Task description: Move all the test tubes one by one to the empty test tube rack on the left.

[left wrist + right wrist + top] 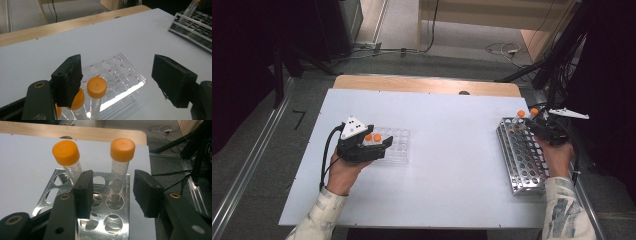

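A clear plastic tube rack [399, 146] [125, 75] lies on the left of the white table and holds orange-capped tubes [373, 137] [97, 87] at its near end. My left gripper [384, 145] [117, 62] hovers open over that rack, jaws wide apart, with nothing pressed between them. At the right edge stands a metal tube rack [522, 155] [117, 205] with two orange-capped tubes at its far end. My right gripper [534, 124] [113, 180] is open, its jaws on either side of the right-hand tube [119, 170] without touching it. The other tube [67, 157] leans to the left.
The metal rack [192, 27] sits close to the table's right edge, with black stands and cables [557, 65] beyond it. A wooden strip [427, 84] borders the table's far side. The bare table top [452, 150] stretches between the two racks.
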Demonstrator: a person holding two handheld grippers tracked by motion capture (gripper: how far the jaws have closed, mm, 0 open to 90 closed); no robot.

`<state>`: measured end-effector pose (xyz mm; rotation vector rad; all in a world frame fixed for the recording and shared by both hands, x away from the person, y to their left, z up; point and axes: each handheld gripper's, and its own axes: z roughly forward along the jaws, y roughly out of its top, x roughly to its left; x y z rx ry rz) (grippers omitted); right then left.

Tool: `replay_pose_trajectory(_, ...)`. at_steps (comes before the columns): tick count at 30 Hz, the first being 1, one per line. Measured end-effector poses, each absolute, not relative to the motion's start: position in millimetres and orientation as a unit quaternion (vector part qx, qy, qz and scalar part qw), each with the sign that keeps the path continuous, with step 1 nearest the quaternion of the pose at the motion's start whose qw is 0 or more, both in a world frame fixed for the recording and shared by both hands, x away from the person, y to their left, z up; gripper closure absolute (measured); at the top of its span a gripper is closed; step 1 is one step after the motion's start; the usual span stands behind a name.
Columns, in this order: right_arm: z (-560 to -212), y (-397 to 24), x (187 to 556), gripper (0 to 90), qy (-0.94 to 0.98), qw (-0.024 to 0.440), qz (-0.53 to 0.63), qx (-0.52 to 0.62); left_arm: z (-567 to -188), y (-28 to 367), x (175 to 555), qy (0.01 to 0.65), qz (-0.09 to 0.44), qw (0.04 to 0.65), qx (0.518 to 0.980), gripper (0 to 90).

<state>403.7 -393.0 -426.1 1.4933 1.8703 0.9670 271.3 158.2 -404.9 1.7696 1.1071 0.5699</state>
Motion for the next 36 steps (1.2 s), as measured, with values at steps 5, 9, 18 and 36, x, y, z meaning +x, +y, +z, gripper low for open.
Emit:
replay_pose_trajectory(5, -426.3, -392.2, 413.0, 53.2, 0.701, 0.271, 0.349, 0.559, -404.3, 158.0, 270.6, 0.45, 0.233, 0.47, 0.723, 24.6)
replay_pose_trajectory(9, -426.9, -392.3, 419.3, 54.2, 0.702, 0.266, 0.343, 0.565, -404.5, 157.6, 270.4, 0.45, 0.232, 0.47, 0.723, 24.7)
replay_pose_trajectory(18, -427.7, -388.7, 429.4, 59.2, 0.708, 0.266, 0.319, 0.572, -403.9, 157.0, 269.6, 0.448, 0.233, 0.473, 0.722, 24.8)
replay_pose_trajectory(36, -426.9, -387.1, 427.0, 71.3, 0.705, 0.28, 0.322, 0.567, -402.7, 158.0, 268.7, 0.449, 0.233, 0.474, 0.721, 24.9)
